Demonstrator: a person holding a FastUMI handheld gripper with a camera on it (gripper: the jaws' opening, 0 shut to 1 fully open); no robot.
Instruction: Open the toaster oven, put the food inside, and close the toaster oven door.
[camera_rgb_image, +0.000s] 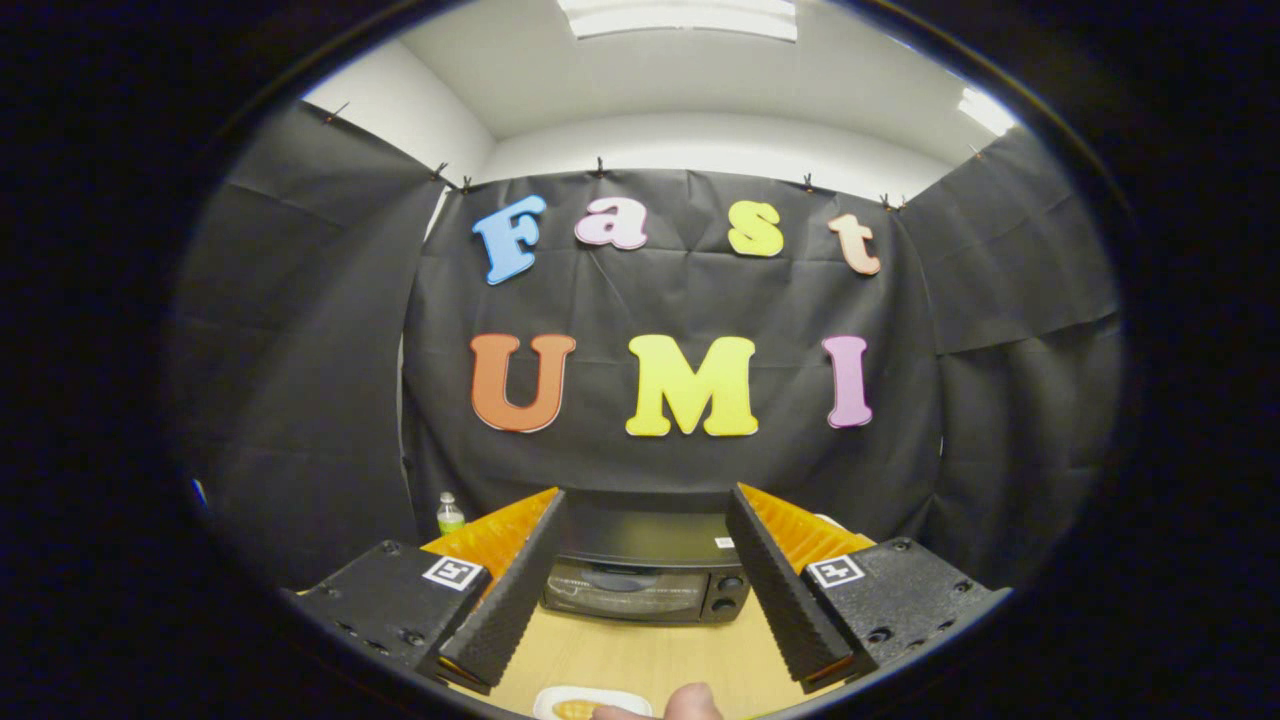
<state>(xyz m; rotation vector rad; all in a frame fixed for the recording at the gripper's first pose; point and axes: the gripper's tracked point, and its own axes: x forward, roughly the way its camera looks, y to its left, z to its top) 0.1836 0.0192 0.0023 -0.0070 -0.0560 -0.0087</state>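
the toaster oven (645, 570) sits on the wooden table (640, 655) with its back to the booth's black cloth wall, and its glass door looks closed. so by my reading the task is at its very start: the door is not yet opened, the food is not yet inside, and the closing comes last of all.

the food (577, 709) lies on a small white plate (590, 698) on the table, well in front of the toaster oven on the near side. a fingertip (692, 702) of a person shows just beside the plate, touching or nearly touching its edge; i cannot tell which.

the claw (642, 655) is spread wide, its two fingers (510, 600) angled apart with the toaster oven seen between and beyond them. it has hold of nothing and touches nothing; only bare table shows between the fingers, and the plate lies nearer than their tips.

a small bottle (450, 513) stands off to the left of the toaster oven, near the wall.
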